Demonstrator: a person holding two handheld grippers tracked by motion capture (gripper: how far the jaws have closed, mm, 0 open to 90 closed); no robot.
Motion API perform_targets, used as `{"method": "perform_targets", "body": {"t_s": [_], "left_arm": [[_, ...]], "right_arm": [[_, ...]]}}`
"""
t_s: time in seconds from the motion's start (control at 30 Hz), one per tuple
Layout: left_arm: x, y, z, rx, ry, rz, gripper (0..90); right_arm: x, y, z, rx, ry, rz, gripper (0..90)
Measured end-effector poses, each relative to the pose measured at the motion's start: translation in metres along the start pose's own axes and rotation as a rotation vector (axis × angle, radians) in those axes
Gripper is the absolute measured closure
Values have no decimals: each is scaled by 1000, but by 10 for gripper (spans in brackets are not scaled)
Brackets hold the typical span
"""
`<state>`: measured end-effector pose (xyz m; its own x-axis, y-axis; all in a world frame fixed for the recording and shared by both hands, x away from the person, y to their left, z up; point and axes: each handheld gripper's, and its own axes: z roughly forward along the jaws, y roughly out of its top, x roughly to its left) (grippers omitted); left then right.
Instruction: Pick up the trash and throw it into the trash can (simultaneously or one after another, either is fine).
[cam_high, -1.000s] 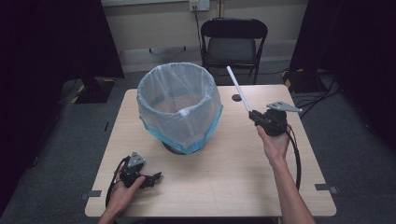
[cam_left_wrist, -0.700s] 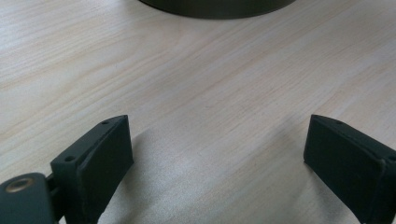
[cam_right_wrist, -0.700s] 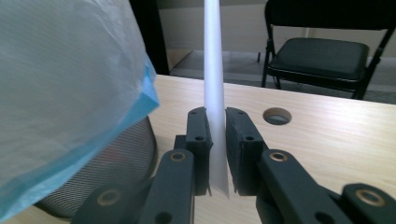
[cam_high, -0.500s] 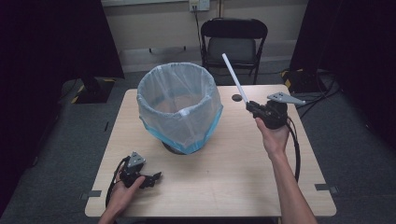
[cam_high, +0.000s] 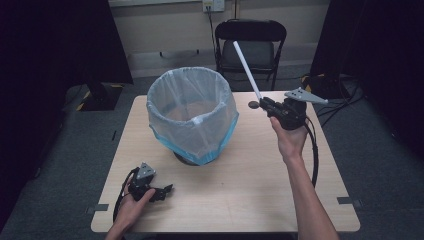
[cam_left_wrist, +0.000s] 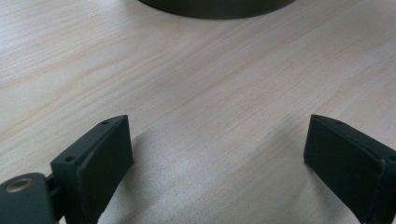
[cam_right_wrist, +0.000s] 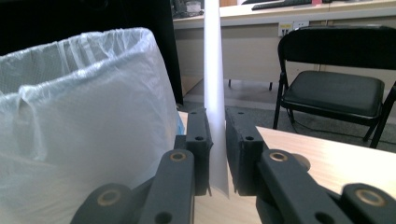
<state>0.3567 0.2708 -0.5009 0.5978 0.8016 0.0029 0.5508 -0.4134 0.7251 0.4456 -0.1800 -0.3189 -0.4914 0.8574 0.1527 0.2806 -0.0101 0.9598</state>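
A bin lined with a clear plastic bag (cam_high: 192, 114) stands left of centre on the wooden table (cam_high: 250, 185); its bag wall (cam_right_wrist: 79, 116) rises at the left of the right gripper view. My right gripper (cam_high: 266, 104) is held above the table just right of the bin, shut on a long white stick (cam_high: 247, 71) that slants up and away. The stick (cam_right_wrist: 214, 84) stands between the two jaws in the right gripper view. My left gripper (cam_high: 165, 190) rests on the table near the front left, open, nothing between its jaws (cam_left_wrist: 215, 163).
A black folding chair (cam_high: 252, 42) stands behind the table; its seat (cam_right_wrist: 334, 91) lies beyond the table's far edge. A small dark disc (cam_high: 254, 105) lies on the table by the right gripper. The bin's dark base (cam_left_wrist: 219, 7) lies ahead of the left gripper.
My right hand has risen and moved toward the back of the table with the stick, which now tilts more steeply. The left hand has stayed put.
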Motion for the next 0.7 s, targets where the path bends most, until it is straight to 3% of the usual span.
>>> {"method": "perform_targets", "body": {"t_s": [0.7], "left_arm": [[0,0,0,0,0,0,75]], "right_arm": [[12,36,-7,-58,66,-27,806]]}}
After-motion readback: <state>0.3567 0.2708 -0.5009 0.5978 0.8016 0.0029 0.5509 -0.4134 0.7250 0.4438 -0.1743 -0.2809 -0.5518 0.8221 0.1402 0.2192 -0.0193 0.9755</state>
